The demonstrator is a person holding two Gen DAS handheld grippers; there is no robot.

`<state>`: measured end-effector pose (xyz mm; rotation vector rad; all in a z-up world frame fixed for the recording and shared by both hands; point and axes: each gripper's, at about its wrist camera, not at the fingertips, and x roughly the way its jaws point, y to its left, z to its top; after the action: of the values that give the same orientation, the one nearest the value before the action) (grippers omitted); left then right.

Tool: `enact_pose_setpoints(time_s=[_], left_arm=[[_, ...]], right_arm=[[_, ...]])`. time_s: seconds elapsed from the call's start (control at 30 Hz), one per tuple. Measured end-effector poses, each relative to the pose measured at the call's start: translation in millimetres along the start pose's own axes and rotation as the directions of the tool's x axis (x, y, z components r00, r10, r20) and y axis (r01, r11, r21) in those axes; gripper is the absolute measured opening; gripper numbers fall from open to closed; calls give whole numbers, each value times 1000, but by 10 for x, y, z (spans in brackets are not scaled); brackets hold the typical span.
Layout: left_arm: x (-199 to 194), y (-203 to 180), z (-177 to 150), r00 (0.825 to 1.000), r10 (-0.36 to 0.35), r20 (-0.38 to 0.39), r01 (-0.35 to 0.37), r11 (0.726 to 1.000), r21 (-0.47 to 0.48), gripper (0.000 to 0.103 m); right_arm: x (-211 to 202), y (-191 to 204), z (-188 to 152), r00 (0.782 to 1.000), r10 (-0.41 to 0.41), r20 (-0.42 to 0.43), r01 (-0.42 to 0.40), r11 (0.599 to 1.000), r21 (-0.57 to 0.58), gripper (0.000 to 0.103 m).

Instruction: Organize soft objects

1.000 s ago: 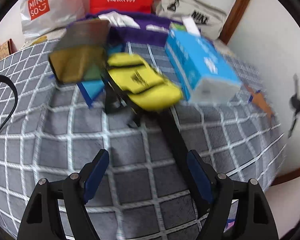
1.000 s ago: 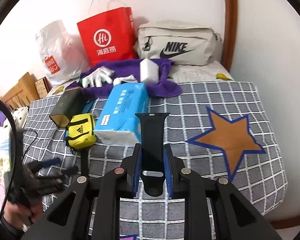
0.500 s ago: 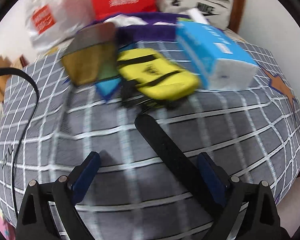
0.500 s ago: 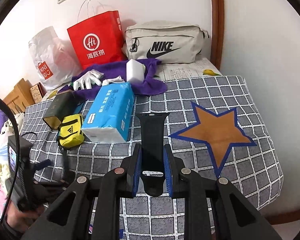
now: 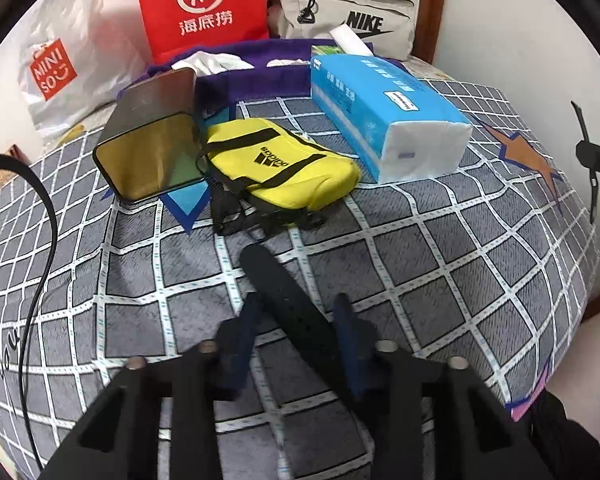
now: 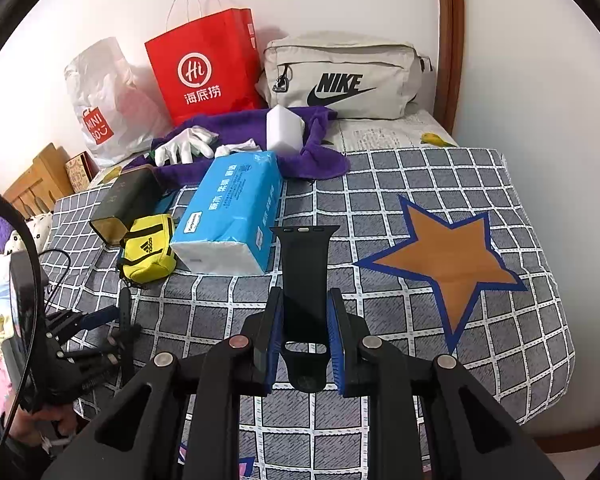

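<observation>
My right gripper [image 6: 303, 312] is shut on a black watch strap [image 6: 304, 264] and holds it upright above the checked bedspread. My left gripper [image 5: 298, 314] has its blurred fingers closed in on both sides of a second black strap [image 5: 278, 284] that lies on the bedspread; it also shows in the right wrist view [image 6: 125, 316]. A yellow Adidas pouch [image 5: 280, 164], a blue tissue pack [image 5: 384, 112] and a dark box [image 5: 152, 140] lie beyond. White gloves [image 6: 186, 146] and a white sponge block [image 6: 284, 128] rest on a purple towel [image 6: 320, 160].
A red paper bag [image 6: 208, 68], a white Miniso bag [image 6: 104, 108] and a beige Nike bag [image 6: 340, 80] stand against the wall. The bed's edge [image 6: 556, 416] drops off at the right. A black cable [image 5: 48, 216] crosses the left.
My left gripper's fingers have closed from wide open onto the strap on the bed. My right gripper has kept hold of its strap and shifted slightly.
</observation>
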<state>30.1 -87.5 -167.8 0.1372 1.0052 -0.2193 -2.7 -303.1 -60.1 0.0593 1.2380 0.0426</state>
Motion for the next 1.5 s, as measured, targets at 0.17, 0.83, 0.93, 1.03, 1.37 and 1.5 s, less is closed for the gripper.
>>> enact_pose_setpoints(time_s=[0.17, 0.83, 0.93, 1.03, 1.37, 1.5], left_arm=[[-83, 239, -44, 993, -100, -57, 97, 994, -52, 26], [-120, 73, -166, 996, -57, -68, 57, 998, -5, 28], [-95, -11, -157, 999, -18, -47, 19, 999, 27, 29], [-77, 51, -112, 998, -42, -42, 42, 999, 2, 20], [-433, 397, 63, 992, -120, 48, 123, 990, -61, 19], [-685, 656, 213, 988, -108, 113, 119, 988, -97, 19]], right_arm=[[0, -2, -11, 1000, 1, -2, -1, 1000, -2, 21], [116, 131, -42, 999, 13, -29, -15, 999, -48, 21], [167, 133, -46, 999, 15, -41, -17, 999, -47, 21], [219, 157, -66, 998, 19, -54, -22, 998, -51, 21], [275, 358, 70, 996, 70, -48, -74, 994, -77, 21], [275, 481, 206, 996, 84, -36, -87, 991, -102, 21]])
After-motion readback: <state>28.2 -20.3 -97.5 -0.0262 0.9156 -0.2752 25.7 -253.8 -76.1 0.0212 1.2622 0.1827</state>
